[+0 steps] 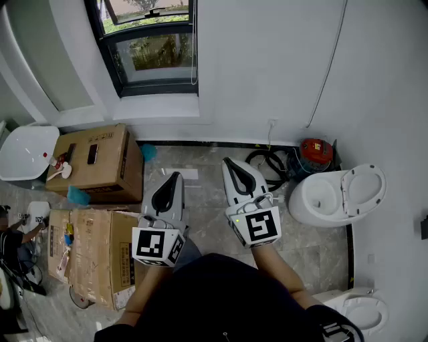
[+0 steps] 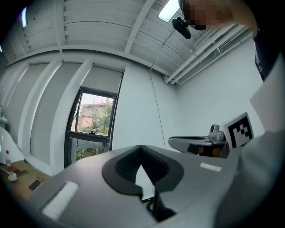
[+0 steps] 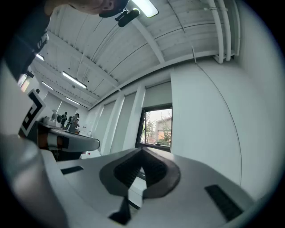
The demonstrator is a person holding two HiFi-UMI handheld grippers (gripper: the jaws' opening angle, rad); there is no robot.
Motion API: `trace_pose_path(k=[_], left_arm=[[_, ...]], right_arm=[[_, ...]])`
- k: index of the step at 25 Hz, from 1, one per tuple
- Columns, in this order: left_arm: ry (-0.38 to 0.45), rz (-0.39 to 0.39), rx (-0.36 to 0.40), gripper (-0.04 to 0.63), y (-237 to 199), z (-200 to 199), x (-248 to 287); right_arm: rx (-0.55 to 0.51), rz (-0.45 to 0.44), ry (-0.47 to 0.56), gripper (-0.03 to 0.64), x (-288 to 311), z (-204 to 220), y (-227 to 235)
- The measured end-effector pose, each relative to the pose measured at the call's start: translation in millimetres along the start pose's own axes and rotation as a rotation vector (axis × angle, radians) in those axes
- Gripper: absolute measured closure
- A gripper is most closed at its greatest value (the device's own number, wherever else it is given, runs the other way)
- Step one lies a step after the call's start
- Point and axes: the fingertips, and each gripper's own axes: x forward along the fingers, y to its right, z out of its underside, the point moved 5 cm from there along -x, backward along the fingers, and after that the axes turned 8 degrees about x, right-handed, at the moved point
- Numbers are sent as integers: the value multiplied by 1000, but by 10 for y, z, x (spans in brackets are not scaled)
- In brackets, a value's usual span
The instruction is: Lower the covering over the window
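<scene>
Our left tool (image 1: 175, 176) and right tool (image 1: 228, 162) are both closed on nothing, facing the window (image 1: 152, 47).

A dark-framed window (image 1: 150, 43) sits at 11 o'clock in a plain white wall (image 1: 281, 67), with greenery outside. The floor (image 1: 207, 177) is grey marbled tile. 1 cardboard box (image 1: 100, 160) lies at 9 o'clock and a second box (image 1: 93, 254) at 8 o'clock, with a white basin (image 1: 27, 150) beside them. A white toilet (image 1: 338, 194) stands at 3 o'clock, near a coiled black hose (image 1: 267, 163). A strip light (image 2: 169, 10) glows on the ribbed ceiling.
</scene>
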Motion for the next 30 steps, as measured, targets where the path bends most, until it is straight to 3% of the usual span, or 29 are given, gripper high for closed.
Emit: trace_pose_path(k=[6, 11, 17, 20, 30], left_arm=[[4, 47, -6, 583, -169, 122, 203], [-15, 108, -60, 583, -506, 379, 501], [-6, 129, -58, 577, -1413, 548, 925], [-5, 151, -49, 537, -1927, 574, 1172], [2, 258, -52, 471, -3043, 829, 1719]], right_arm=[[46, -6, 15, 604, 238, 73, 26], [69, 16, -25, 604, 704, 297, 91], [45, 16, -38, 604, 1688, 452, -25], [17, 21, -40, 604, 2211, 455, -113], [9, 139, -57, 604, 3256, 667, -293]])
